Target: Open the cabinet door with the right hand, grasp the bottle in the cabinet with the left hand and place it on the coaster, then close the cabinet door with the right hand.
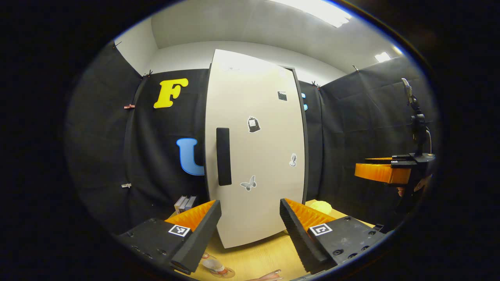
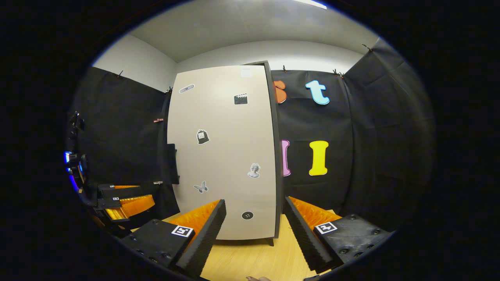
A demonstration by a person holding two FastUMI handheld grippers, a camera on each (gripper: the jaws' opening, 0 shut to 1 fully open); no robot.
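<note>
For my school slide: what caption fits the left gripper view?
Open left gripper faces the shut cabinet door and its black handle.

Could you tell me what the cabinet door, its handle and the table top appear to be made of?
Cabinet door: smooth matte beige panel, probably laminated board or painted metal, with a soft sheen and stickers lying flat on it.
Handle: matte black bar, likely plastic or coated metal.
Table top: light wood or wood-look laminate, with faint grain lines.

We see a smooth, matt cream cabinet door [image 1: 254,156] with a matt black handle [image 1: 223,156], a pale wood-grain tabletop [image 2: 250,261], and ribbed orange tongs [image 1: 250,224].
</note>
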